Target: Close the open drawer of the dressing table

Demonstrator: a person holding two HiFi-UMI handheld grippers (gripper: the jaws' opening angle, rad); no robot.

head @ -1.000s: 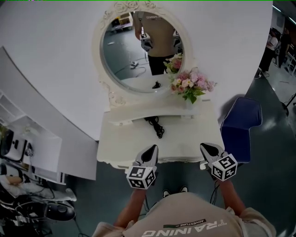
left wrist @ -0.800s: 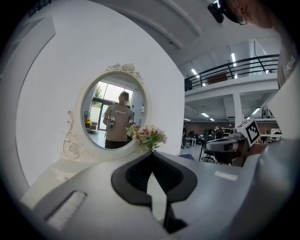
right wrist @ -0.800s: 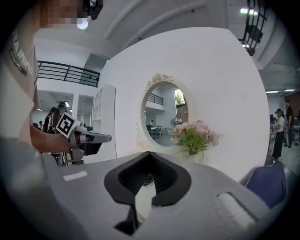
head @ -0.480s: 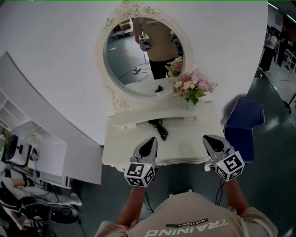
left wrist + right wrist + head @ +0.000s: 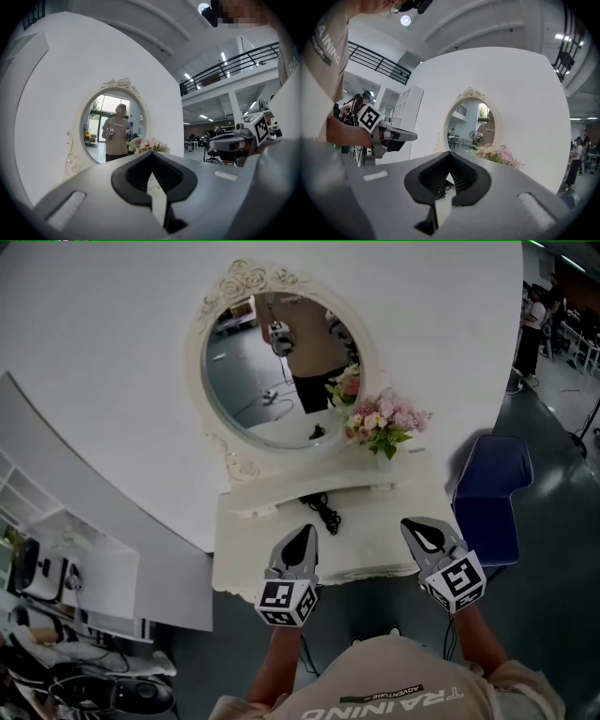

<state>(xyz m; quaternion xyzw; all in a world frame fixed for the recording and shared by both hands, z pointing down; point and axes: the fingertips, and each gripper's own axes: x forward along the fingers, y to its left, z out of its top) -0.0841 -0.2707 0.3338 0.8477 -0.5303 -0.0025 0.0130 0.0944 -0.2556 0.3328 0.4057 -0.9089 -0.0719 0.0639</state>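
The drawer belongs to the cream dressing table (image 5: 246, 554) straight ahead of you, against the white wall, but from the head view you cannot make the drawer out: the near edge of the table sits under and between your two tools. Your left tool (image 5: 303, 538) is over the near middle of the worktop (image 5: 370, 526), its jaws clenched tip to tip on nothing, as the left gripper view (image 5: 151, 157) shows. Your right tool (image 5: 422, 531) is over the near right part, jaws likewise pressed together and empty (image 5: 449, 157). Whether either tool touches the table you cannot tell. The table is pale, with a scalloped near edge and a low raised ledge at the far side. A black cable (image 5: 323, 509) lies coiled on the worktop just beyond the left tool. A bunch of pink and white flowers (image 5: 384, 423) stands at the far right corner, beside the oval mirror (image 5: 272, 362) with its carved frame. A blue chair (image 5: 487, 498) stands right of the table, and white shelving (image 5: 89, 563) is well off to the left.
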